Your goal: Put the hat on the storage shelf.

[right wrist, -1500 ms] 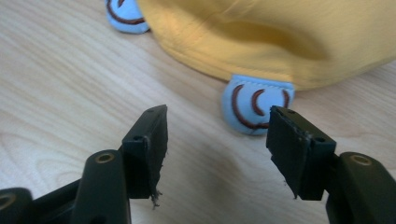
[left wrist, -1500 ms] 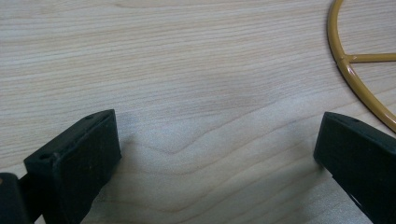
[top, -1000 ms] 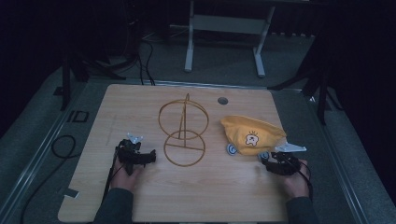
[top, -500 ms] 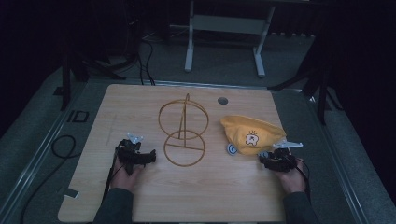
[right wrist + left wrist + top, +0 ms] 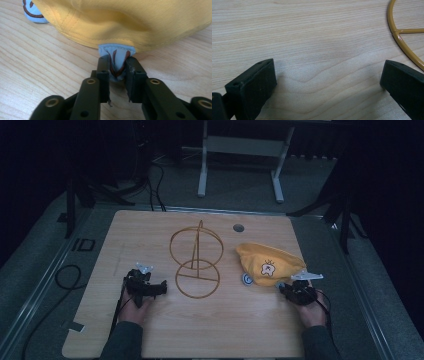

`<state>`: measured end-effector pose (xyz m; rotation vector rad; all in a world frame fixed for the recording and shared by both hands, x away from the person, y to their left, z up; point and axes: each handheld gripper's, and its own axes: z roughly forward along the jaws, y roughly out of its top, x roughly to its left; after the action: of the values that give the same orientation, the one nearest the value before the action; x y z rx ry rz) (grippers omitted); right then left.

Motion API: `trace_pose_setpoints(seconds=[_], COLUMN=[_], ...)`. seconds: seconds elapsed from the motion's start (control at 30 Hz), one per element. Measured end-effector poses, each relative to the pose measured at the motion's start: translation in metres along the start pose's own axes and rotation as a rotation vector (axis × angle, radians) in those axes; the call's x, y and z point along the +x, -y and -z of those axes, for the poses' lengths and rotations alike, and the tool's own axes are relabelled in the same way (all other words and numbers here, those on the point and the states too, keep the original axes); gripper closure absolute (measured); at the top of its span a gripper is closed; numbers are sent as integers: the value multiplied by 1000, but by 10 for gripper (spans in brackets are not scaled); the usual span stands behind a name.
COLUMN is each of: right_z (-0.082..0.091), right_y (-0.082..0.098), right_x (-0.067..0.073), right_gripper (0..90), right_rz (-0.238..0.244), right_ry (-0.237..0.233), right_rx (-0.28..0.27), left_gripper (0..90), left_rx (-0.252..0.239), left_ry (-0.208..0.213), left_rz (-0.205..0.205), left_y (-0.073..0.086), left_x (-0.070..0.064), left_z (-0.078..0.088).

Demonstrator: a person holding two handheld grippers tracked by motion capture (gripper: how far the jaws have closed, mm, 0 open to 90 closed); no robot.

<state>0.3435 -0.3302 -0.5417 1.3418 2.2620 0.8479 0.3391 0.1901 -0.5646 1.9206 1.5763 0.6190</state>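
**Yellow hat caught by its blue ear tab**

The yellow hat point(image 5: 269, 264) lay on the right half of the wooden counter point(image 5: 150, 227), just beside the gold wire stand point(image 5: 196, 260) that stood in the middle. The right tool point(image 5: 117, 68) had just been closing its jaws, and they now pinched a small pale blue ear tab point(image 5: 117, 53) that sticks out from the hem of the hat. I think this tab was chosen because it is thin and stands free of the crown, so the narrow jaws could take it without pushing the soft cloth flat on the counter. A second blue tab point(image 5: 247, 279) lay on the wood at the near left edge of the hat.

The left tool point(image 5: 149, 287) rested near the round base of the stand, with its jaws wide apart and nothing between them; it seemed to be waiting, perhaps to steady the stand when the hat comes over.

On the front of the hat there was a small white cartoon patch point(image 5: 269, 268), but I could read no letters on it. On the grey floor at the left of the counter, the marks "ID" point(image 5: 82, 245) were visible.
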Motion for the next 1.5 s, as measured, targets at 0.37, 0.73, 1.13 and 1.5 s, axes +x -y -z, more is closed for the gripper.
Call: trace_pose_setpoints(seconds=[0.37, 0.73, 1.13, 1.5], right_z=[18, 39, 63, 91], right_y=[-3, -20, -42, -69], right_x=[4, 14, 29, 36], right_gripper=[826, 839, 855, 857], right_rz=[14, 69, 130, 171], right_ry=[-55, -96, -125, -156], right_rx=[-76, -131, -211, -297], left_gripper=[4, 4, 4, 4], left_rx=[2, -1, 0, 1], left_ry=[0, 0, 0, 0], left_rz=[-3, -1, -1, -1], left_y=[0, 0, 0, 0], left_x=[0, 0, 0, 0], left_z=[0, 0, 0, 0])
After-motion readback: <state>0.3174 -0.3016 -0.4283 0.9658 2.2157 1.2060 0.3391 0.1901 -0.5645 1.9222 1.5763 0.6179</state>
